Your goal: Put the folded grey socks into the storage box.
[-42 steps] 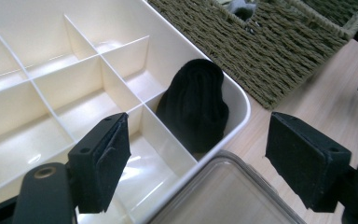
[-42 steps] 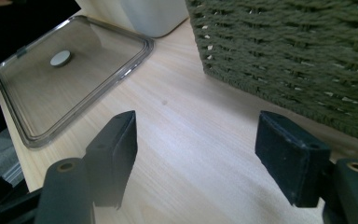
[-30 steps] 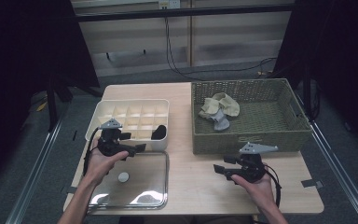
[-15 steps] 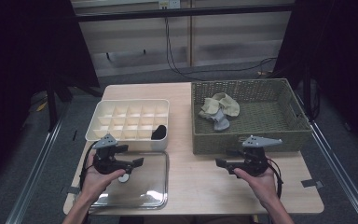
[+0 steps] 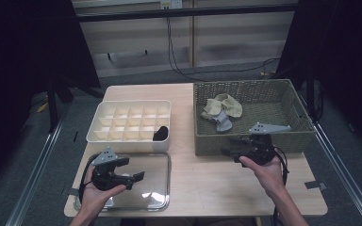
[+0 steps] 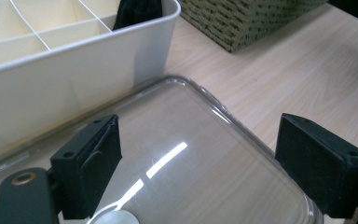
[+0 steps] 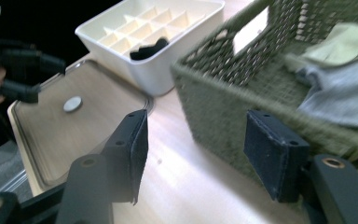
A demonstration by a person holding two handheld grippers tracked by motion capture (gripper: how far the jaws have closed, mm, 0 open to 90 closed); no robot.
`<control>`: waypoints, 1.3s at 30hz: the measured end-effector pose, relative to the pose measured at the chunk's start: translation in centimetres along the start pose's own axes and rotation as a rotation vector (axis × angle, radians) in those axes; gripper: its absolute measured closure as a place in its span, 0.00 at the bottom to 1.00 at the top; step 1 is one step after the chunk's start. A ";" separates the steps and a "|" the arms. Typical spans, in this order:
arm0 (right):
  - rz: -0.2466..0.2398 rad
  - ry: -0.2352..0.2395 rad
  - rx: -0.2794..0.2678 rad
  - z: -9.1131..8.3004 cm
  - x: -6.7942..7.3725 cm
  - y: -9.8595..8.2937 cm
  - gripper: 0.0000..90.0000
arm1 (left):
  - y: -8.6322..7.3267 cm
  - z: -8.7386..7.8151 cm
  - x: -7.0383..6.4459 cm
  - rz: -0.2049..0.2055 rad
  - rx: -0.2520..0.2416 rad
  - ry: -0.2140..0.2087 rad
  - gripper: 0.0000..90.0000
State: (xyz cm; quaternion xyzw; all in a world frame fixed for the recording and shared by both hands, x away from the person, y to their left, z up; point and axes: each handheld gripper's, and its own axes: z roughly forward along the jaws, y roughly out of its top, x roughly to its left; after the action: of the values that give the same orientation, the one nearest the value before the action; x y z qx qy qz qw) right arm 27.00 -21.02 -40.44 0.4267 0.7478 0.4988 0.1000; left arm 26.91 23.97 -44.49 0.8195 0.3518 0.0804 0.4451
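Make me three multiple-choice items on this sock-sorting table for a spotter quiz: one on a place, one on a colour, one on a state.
1. Where does the rolled black sock lie?
A. in the white divided plastic box
B. in the green woven basket
C. on the clear flat lid

2. What colour is the sock beside the beige ones?
A. red
B. grey
C. black

3. How does the left gripper stand?
A. shut on the lid
B. shut on a sock
C. open

1 A: it fills a front corner compartment.
2 B: the right gripper view shows it grey.
3 C: its fingers stand apart above the lid.
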 end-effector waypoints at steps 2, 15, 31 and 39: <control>-0.006 -0.008 -0.007 -0.2 -0.3 0.7 0.46 | -0.3 0.0 0.0 0.015 0.024 -0.010 0.18; -0.026 -0.036 0.047 1.5 -3.5 4.3 0.53 | -1.1 0.6 -0.1 0.023 0.029 -0.054 0.19; -0.019 -0.045 0.154 5.4 -7.6 8.9 0.63 | -1.1 0.9 0.1 0.025 0.031 -0.062 0.19; -0.015 -0.065 0.258 8.9 -10.0 10.0 0.68 | -1.1 0.7 0.6 0.020 0.022 -0.056 0.19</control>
State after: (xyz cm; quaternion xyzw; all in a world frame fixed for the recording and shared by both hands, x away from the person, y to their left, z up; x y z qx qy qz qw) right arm 43.69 -21.12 -39.16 0.4464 0.8052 0.3836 0.0724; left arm 27.10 24.26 -45.81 0.8297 0.3317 0.0580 0.4451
